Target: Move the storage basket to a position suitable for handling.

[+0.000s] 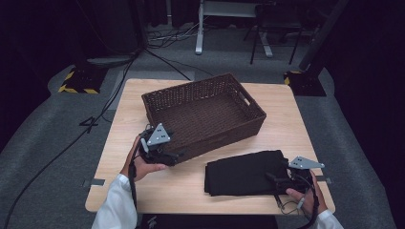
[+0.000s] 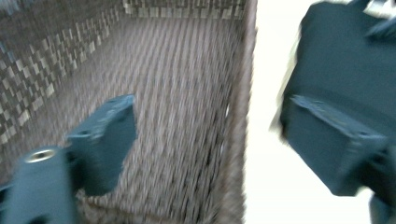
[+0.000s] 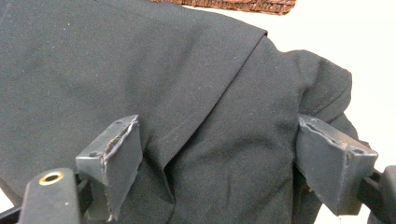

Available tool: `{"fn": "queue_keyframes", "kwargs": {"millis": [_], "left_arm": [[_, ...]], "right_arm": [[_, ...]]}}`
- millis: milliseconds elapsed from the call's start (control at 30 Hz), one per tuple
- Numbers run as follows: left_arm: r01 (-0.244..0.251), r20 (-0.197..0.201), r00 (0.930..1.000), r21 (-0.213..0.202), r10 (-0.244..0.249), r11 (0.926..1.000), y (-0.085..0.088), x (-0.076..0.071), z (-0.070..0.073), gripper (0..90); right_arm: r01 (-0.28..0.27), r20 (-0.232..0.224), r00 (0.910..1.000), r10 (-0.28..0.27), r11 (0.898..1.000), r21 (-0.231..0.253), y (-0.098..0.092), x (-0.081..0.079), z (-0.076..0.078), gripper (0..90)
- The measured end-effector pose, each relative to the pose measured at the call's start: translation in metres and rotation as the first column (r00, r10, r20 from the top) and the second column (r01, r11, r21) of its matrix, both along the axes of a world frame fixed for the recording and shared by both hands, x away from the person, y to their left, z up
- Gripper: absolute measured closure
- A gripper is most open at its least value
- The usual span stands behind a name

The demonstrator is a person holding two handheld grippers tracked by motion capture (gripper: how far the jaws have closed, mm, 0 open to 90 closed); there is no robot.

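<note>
A brown wicker basket [image 1: 220,135] stands empty at the middle of the wooden table [image 1: 181,191]. A folded black cloth [image 1: 243,172] lies flat in front of it at the right. My left gripper [image 1: 173,155] is at the basket's near left corner. In the blurred left gripper view its jaws [image 2: 210,105] stand wide apart astride the basket wall [image 2: 239,116], one jaw over the woven floor, the other outside, nothing pressed between them. My right gripper [image 1: 270,178] sits at the cloth's right end, open, its jaws [image 3: 217,123] spread over the cloth [image 3: 187,79].
The table's front edge [image 1: 205,211] runs just behind both hands. Bare wood lies between the basket and the cloth. Cables [image 1: 119,90] trail across the grey floor at the left, and stands and a yellow-black base [image 1: 76,81] sit beyond the table.
</note>
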State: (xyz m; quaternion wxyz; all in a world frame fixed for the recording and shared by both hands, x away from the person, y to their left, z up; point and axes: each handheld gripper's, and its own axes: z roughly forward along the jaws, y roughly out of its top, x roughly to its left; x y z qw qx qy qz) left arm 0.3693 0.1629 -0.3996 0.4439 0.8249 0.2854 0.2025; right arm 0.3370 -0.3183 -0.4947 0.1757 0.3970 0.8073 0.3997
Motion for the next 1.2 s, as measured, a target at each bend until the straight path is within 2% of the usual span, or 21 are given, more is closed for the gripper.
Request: {"fn": "queue_keyframes", "kwargs": {"millis": [67, 100, 133, 167, 233, 300, 367, 433, 467, 500, 533, 567, 700, 800, 833, 900, 1067, 1133, 1167, 1200], "left_arm": [[-0.041, 0.003, 0.9992, -0.033, 0.041, 0.9986, 0.003, -0.001, 0.006, 17.4], [-0.093, 0.012, 0.9955, -0.035, 0.094, 0.995, 0.004, -0.001, 0.008, 16.9], [-0.159, 0.016, 0.9871, -0.036, 0.159, 0.9867, 0.006, 0.0, 0.009, 16.3], [-0.234, 0.011, 0.972, -0.029, 0.235, 0.9718, 0.007, 0.001, 0.008, 15.9], [-0.356, 0.01, 0.9346, 0.012, 0.356, 0.9345, 0.01, 0.006, 0.004, 15.8], [-0.421, -0.024, 0.9069, 0.001, 0.421, 0.9072, 0.014, 0.01, -0.004, 16.0], [-0.474, -0.047, 0.8793, 0.017, 0.474, 0.8806, 0.017, 0.015, -0.011, 16.0], [-0.527, -0.076, 0.8455, 0.045, 0.528, 0.849, 0.017, 0.021, -0.018, 16.1], [-0.536, -0.095, 0.8373, 0.056, 0.538, 0.8427, 0.017, 0.024, -0.021, 16.0], [-0.523, -0.128, 0.8414, 0.051, 0.525, 0.8508, 0.018, 0.028, -0.024, 16.5], [-0.496, -0.161, 0.8549, 0.027, 0.493, 0.868, 0.019, 0.03, -0.026, 18.6], [-0.477, -0.18, 0.8639, 0.005, 0.47, 0.8787, 0.018, 0.033, -0.028, 23.7], [-0.444, -0.176, 0.8819, 0.003, 0.437, 0.8961, 0.017, 0.041, -0.028, 24.3], [-0.394, -0.167, 0.9058, 0.008, 0.389, 0.9192, 0.017, 0.049, -0.028, 24.6], [-0.368, -0.161, 0.9165, 0.018, 0.366, 0.9296, 0.017, 0.054, -0.028, 25.2], [-0.327, -0.15, 0.9326, 0.034, 0.328, 0.9445, 0.015, 0.061, -0.026, 26.8], [-0.232, -0.14, 0.9619, 0.043, 0.235, 0.9719, 0.002, 0.076, -0.026, 29.0], [-0.198, -0.141, 0.9692, 0.041, 0.202, 0.9794, -0.003, 0.083, -0.026, 28.9], [-0.198, -0.141, 0.9692, 0.041, 0.202, 0.9794, -0.003, 0.083, -0.026, 29.0], [-0.168, -0.145, 0.9744, 0.034, 0.172, 0.9851, -0.01, 0.091, -0.026, 29.1]], "right_arm": [[0.001, 0.001, 1.0, -0.001, 1.0, -0.002, 0.0, 0.0, 0.0, 18.8], [-0.001, 0.001, 1.0, 0.001, 1.0, -0.004, 0.0, -0.001, 0.0, 18.7], [-0.001, 0.002, 1.0, 0.001, 1.0, -0.005, 0.0, -0.001, 0.0, 18.7], [-0.003, 0.0, 1.0, 0.003, 1.0, -0.003, 0.0, -0.001, 0.0, 18.7], [-0.005, 0.0, 1.0, 0.005, 1.0, -0.002, -0.001, -0.001, -0.001, 18.7], [-0.005, 0.001, 1.0, 0.005, 1.0, -0.005, -0.001, -0.001, -0.001, 18.7], [-0.005, 0.0, 1.0, 0.005, 1.0, -0.005, -0.001, -0.001, -0.001, 18.7], [-0.005, 0.0, 1.0, 0.005, 1.0, -0.005, -0.001, -0.001, -0.001, 18.7], [-0.005, 0.0, 1.0, 0.005, 1.0, -0.006, 0.0, -0.001, -0.001, 18.6], [-0.005, 0.0, 1.0, 0.005, 1.0, -0.006, 0.0, -0.001, -0.001, 18.5], [-0.005, 0.0, 1.0, 0.005, 1.0, -0.005, 0.0, -0.001, -0.001, 18.5], [-0.006, 0.0, 1.0, 0.006, 1.0, -0.004, 0.0, -0.001, -0.001, 18.4], [-0.011, 0.002, 0.9999, 0.011, 1.0, -0.005, 0.0, 0.0, -0.001, 18.4], [-0.018, 0.001, 0.9998, 0.018, 1.0, -0.003, 0.002, 0.0, -0.001, 18.4], [-0.021, 0.002, 0.9998, 0.021, 1.0, -0.004, 0.003, 0.0, -0.001, 18.4], [-0.024, 0.002, 0.9997, 0.024, 1.0, -0.005, 0.006, 0.0, -0.001, 18.4], [-0.023, -0.008, 0.9997, 0.023, 1.0, -0.01, 0.013, -0.002, -0.002, 18.0], [-0.03, -0.017, 0.9994, 0.03, 1.0, -0.007, 0.015, -0.003, -0.003, 17.8], [-0.03, -0.017, 0.9994, 0.03, 1.0, -0.007, 0.015, -0.003, -0.003, 17.8], [-0.037, -0.023, 0.9991, 0.037, 0.999, 0.0, 0.019, -0.003, -0.003, 17.8]]}}
